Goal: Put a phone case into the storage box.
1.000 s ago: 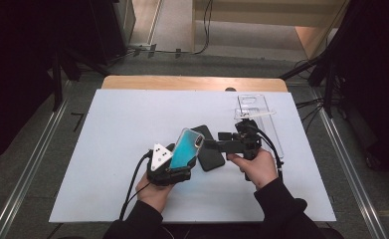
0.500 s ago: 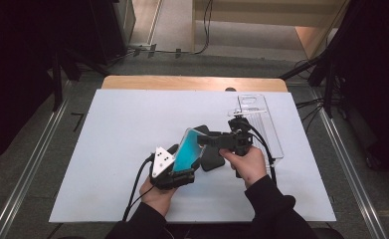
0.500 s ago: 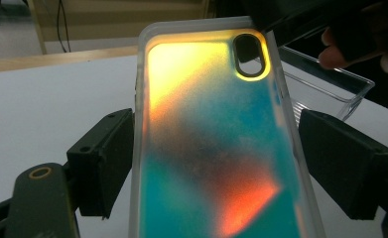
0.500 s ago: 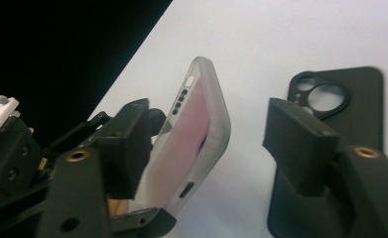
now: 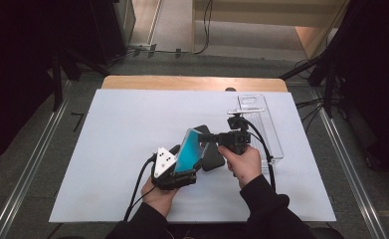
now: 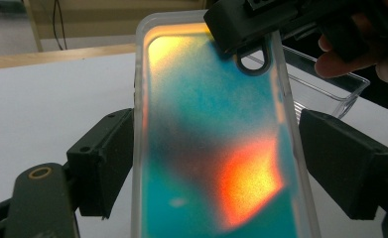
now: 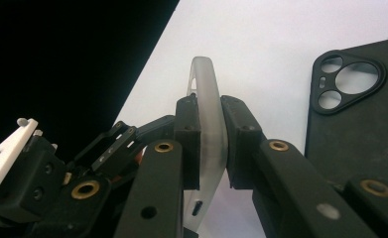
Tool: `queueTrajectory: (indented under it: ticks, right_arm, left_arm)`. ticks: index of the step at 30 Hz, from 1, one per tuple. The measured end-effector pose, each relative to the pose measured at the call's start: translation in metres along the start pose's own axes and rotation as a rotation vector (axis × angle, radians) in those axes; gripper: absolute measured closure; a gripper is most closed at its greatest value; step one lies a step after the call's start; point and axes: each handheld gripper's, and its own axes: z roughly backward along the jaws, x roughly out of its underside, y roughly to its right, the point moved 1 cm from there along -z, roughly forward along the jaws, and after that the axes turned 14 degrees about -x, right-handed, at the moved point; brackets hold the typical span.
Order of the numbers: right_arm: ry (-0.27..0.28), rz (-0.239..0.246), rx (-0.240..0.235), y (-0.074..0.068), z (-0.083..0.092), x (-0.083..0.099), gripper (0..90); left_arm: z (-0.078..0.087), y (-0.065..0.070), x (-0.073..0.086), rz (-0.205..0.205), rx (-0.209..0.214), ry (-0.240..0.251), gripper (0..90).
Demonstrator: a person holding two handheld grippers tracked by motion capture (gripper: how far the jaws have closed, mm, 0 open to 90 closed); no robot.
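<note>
Two grippers are working on one see-through phone case point(image 5: 189, 149), and I am watching them from far away. My left gripper point(image 5: 182, 167) has the case by its two long sides. From the left gripper view, the black jaws sit wide apart with the case point(image 6: 216, 148) squeezed between them, and bright blue and orange colours show through it. My right gripper point(image 5: 208, 138) has just been closing its jaws, and now they pinch the top edge of the case. From the right gripper view, the two pads press on the thin frosted wall of the case point(image 7: 209, 124) from both sides.

I hold the case up off the white worktop point(image 5: 117, 139), tilted, near the middle and a bit toward the front edge. A black phone case point(image 7: 360, 119) lies flat on the worktop just under and behind it, with its camera holes showing. A clear plastic box point(image 5: 261, 127) sits near the right edge, toward the back.
</note>
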Motion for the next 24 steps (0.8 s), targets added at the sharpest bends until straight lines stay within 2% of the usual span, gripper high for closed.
queueTrajectory:
  ticks: [6, 8, 10, 12, 14, 16, 19, 20, 22, 24]
  right_arm:
    - [-0.007, 0.006, -0.002, -0.004, 0.002, -0.001, 76.9]
    - [-0.009, 0.012, -0.001, -0.005, 0.003, -0.001, 77.0]
    - [-0.014, 0.019, 0.004, -0.006, 0.004, -0.001, 77.0]
    - [-0.013, 0.023, 0.003, -0.006, 0.004, -0.001, 77.0]
    - [-0.012, 0.027, 0.018, -0.006, 0.006, -0.001, 77.0]
    - [-0.015, 0.061, 0.064, -0.006, 0.009, -0.002, 77.0]
    - [-0.011, 0.072, 0.085, -0.007, 0.013, -0.003, 77.0]
    - [-0.007, 0.092, 0.108, -0.009, 0.016, -0.004, 77.0]
    - [-0.006, 0.104, 0.118, -0.010, 0.018, -0.005, 77.0]
    - [0.002, 0.151, 0.153, -0.013, 0.022, -0.006, 77.0]
  left_arm:
    - [0.001, 0.002, -0.004, -0.024, -0.005, -0.016, 16.3]
    - [-0.002, 0.001, -0.007, -0.015, 0.017, -0.054, 15.1]
    - [-0.003, 0.001, -0.008, -0.015, 0.024, -0.066, 13.6]
    - [-0.003, 0.000, -0.010, 0.003, 0.032, -0.089, 9.5]
    - [-0.002, -0.001, -0.011, 0.009, 0.033, -0.103, 7.3]
    - [0.000, -0.004, -0.016, 0.025, 0.041, -0.128, 7.4]
    - [0.001, -0.006, -0.019, 0.025, 0.045, -0.149, 7.4]
    - [0.001, -0.007, -0.020, 0.026, 0.055, -0.155, 7.5]
    - [0.000, -0.007, -0.022, 0.012, 0.076, -0.183, 7.8]
    - [0.000, -0.007, -0.023, 0.002, 0.095, -0.213, 9.2]
